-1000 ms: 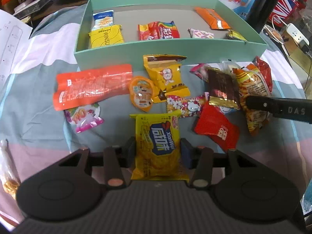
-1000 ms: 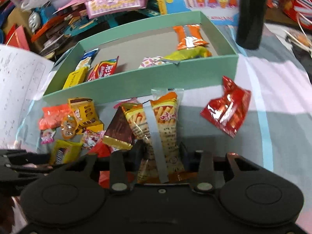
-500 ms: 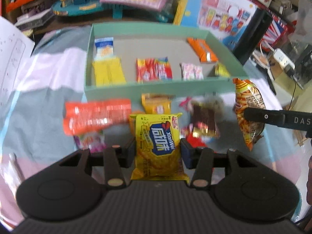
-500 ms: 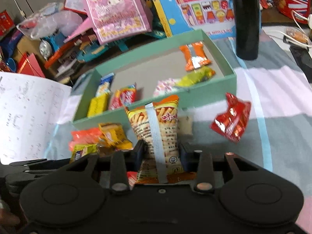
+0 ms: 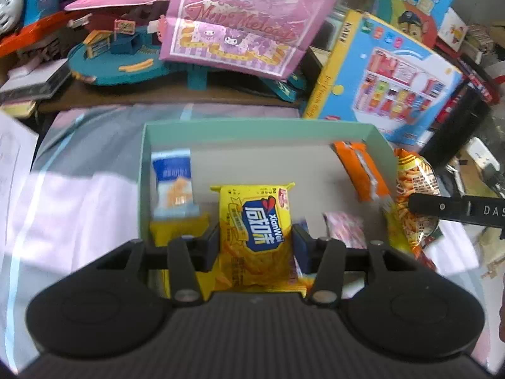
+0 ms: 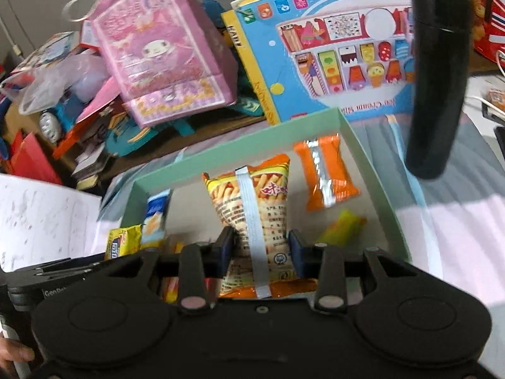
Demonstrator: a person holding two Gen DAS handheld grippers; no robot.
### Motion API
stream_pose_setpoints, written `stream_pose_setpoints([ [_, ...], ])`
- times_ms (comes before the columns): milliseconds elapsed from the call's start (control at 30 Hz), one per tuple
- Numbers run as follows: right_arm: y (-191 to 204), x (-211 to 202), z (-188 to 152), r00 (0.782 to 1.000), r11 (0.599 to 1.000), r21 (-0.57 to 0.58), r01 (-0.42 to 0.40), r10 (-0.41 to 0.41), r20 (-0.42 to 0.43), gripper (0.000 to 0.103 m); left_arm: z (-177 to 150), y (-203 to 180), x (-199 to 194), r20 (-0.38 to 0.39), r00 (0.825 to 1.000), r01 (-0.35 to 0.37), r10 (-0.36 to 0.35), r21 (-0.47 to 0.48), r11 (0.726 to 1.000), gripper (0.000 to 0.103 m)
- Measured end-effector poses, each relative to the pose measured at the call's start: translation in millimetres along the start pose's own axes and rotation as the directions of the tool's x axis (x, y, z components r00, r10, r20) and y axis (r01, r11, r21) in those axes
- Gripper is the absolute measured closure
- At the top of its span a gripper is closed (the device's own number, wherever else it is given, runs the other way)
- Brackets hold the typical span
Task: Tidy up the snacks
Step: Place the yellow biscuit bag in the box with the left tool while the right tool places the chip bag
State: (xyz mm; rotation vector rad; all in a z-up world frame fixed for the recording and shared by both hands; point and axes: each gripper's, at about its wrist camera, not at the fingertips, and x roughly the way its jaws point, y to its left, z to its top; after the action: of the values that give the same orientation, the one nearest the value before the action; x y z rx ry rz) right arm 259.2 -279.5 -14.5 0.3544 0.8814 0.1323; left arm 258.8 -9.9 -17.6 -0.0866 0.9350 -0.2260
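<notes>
Left gripper: jaws clamped on a yellow pack, gripped at both side edges and held up over the green box. Right gripper: jaws clamped on a fries bag, pinched at its lower half, also held over the box.

Box contents seen from the left wrist: blue-white packet at the left wall, orange packet toward the right wall, pink sweet near the front. The right wrist view adds a yellow-green wrapper lying below the orange packet; what it is cannot be read through blur.

Beside the box: black flask upright to the right, pink gift bag and blue toy carton behind.
</notes>
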Motion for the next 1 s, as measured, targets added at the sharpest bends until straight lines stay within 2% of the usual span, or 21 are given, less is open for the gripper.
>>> stream_pose_setpoints([
  [300,-9.8,79.7,44.2,0.999,0.999,0.015,0.040,-0.039,-0.025,0.066,41.3,13.5,70.6,-0.042,0.997,-0.060,0.060,-0.019,0.998,0.056],
  [567,-9.2,122.0,59.4,0.998,0.999,-0.008,0.048,-0.049,-0.047,0.066,57.9,18.2,96.7,-0.043,0.995,-0.093,0.092,-0.010,0.996,0.056],
  [600,-9.2,124.4,59.9,0.998,0.999,-0.010,0.048,-0.049,-0.046,0.063,58.9,17.8,98.2,-0.036,0.994,-0.101,0.101,-0.007,0.995,0.054],
  [633,-9.3,125.1,59.6,0.998,0.999,-0.012,0.049,-0.049,-0.043,0.059,59.4,16.3,97.7,-0.021,0.994,-0.111,0.111,0.001,0.994,0.038],
  [667,-8.8,126.6,60.0,0.998,0.999,-0.015,0.051,-0.052,-0.037,0.039,59.3,14.9,96.5,-0.009,0.993,-0.121,0.121,0.008,0.993,0.026],
  [700,-8.0,126.2,61.3,0.998,0.999,-0.014,0.051,-0.051,-0.032,0.015,58.8,13.4,93.8,0.006,0.991,-0.132,0.132,0.011,0.991,0.003],
  [767,-8.2,119.5,60.4,0.999,0.999,0.000,0.045,-0.045,0.009,0.002,56.4,10.2,86.3,0.037,0.989,-0.142,0.141,0.021,0.990,0.000],
  [1000,-6.4,87.4,55.7,0.999,1.000,0.011,0.023,-0.024,0.041,0.000,43.9,2.1,63.5,0.016,0.993,-0.120,0.120,0.006,0.993,0.000],
])
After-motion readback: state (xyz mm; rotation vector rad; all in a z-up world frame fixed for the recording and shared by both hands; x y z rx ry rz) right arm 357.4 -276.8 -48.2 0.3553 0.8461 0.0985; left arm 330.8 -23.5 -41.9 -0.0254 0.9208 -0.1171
